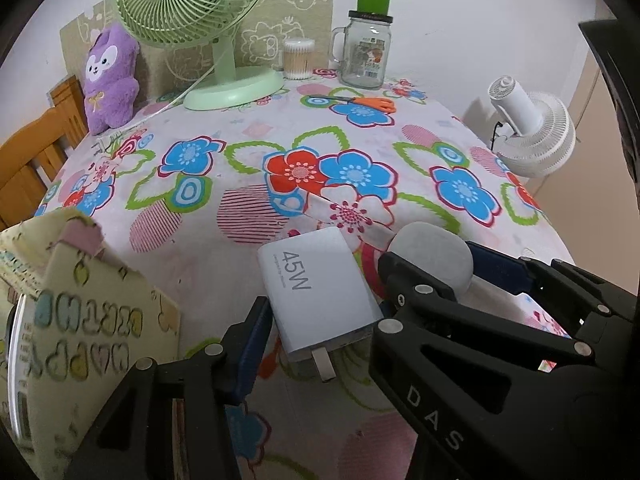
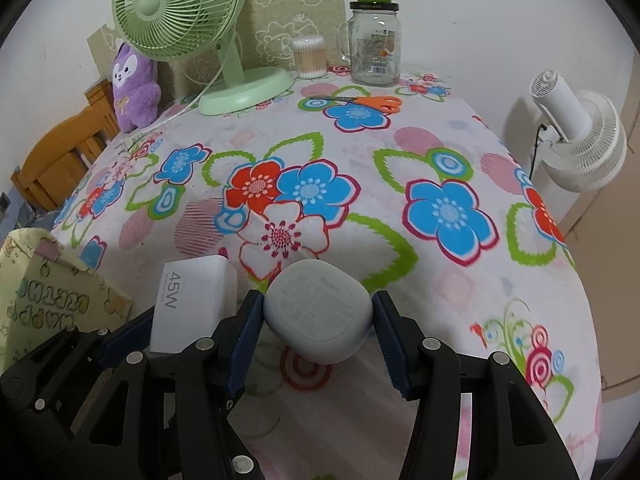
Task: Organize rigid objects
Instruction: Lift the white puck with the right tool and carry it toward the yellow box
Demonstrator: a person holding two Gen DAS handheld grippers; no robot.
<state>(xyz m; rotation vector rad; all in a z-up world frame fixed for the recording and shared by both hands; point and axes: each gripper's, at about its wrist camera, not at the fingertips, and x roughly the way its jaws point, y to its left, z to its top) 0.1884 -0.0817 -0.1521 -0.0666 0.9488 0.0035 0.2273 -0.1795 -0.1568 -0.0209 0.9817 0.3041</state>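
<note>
My left gripper (image 1: pixel 320 332) is shut on a white 45W charger (image 1: pixel 316 296), prongs toward the camera, held just above the floral tablecloth (image 1: pixel 240 168). My right gripper (image 2: pixel 318 320) is shut on a grey rounded earbud case (image 2: pixel 318 312), held over the cloth close to the right of the charger (image 2: pixel 192 304). The case (image 1: pixel 434 256) and the right gripper's black fingers (image 1: pixel 460 312) show in the left wrist view too. A pale yellow cartoon-print bag (image 1: pixel 80 320) stands at the near left; it also shows in the right wrist view (image 2: pixel 48 296).
At the back stand a green desk fan (image 1: pixel 192 20), a purple plush toy (image 1: pixel 110 80), a cotton swab tub (image 1: pixel 298 58), a glass jar mug with green lid (image 1: pixel 366 48) and orange scissors (image 1: pixel 360 102). A wooden chair (image 1: pixel 36 152) is left, a white fan (image 1: pixel 532 132) right.
</note>
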